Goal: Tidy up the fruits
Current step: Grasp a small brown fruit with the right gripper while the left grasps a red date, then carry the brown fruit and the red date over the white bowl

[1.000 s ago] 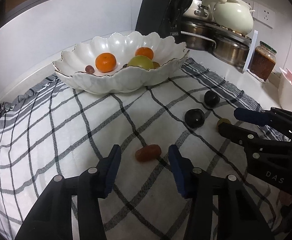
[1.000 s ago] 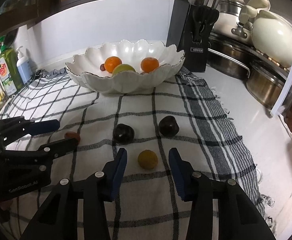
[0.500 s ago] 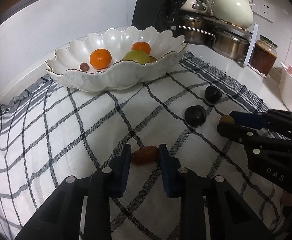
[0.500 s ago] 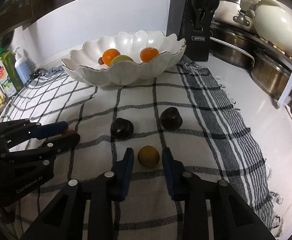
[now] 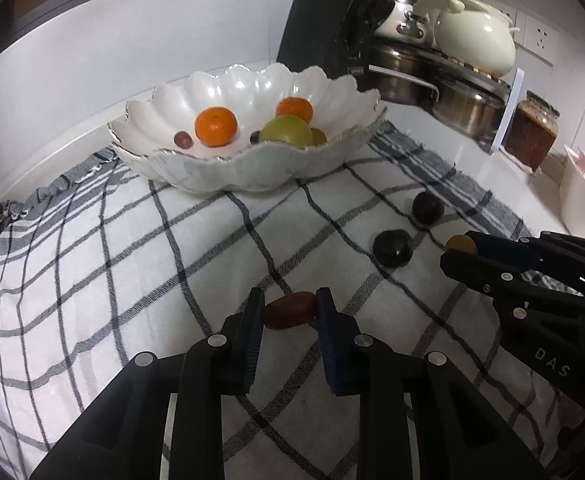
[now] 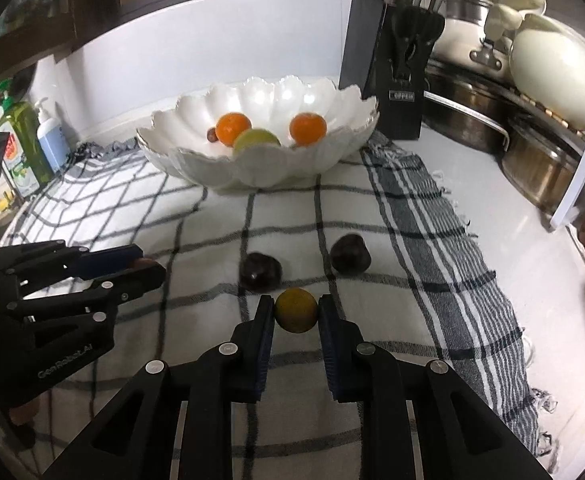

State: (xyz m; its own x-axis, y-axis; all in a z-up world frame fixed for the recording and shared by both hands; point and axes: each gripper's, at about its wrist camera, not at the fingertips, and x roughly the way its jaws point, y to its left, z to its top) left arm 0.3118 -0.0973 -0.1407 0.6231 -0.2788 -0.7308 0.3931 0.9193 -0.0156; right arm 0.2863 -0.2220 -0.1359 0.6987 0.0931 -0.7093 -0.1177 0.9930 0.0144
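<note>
While both hands kept low over the checked cloth (image 5: 132, 264), the left hand-held gripper (image 5: 288, 312) had just been closing and its blue ribbed pads pressed on either end of an oblong reddish-brown fruit (image 5: 290, 310) that lay on the woven black-and-white fabric. The right hand-held gripper (image 6: 295, 312) had likewise just been closing, and its pads were clamped on a small round yellow fruit (image 6: 295, 310) with a matt skin, also down at the cloth. Just beyond that yellow fruit sat two dark, glossy, roundish fruits (image 6: 260, 271), one near the other, on the same cloth. Farther back stood a white scalloped bowl (image 6: 196, 160), glazed and petal-edged with a thin metallic rim, which held two smooth orange mandarins (image 6: 233, 128), a pale green round fruit (image 6: 257, 139) and a small purplish grape-like one (image 5: 183, 139). Behind the bowl a black knife block (image 6: 402, 92) stood upright on the pale surface (image 6: 504, 248), and to its right were stacked steel pots (image 6: 468, 116) and a cream ceramic lidded pot (image 6: 552, 76). A fringed hem edged the cloth on the right. At the far left stood a green plastic bottle (image 6: 20, 140) and a pump bottle (image 6: 52, 138); a jar of dark red paste (image 5: 530, 136) showed in the left wrist view.
</note>
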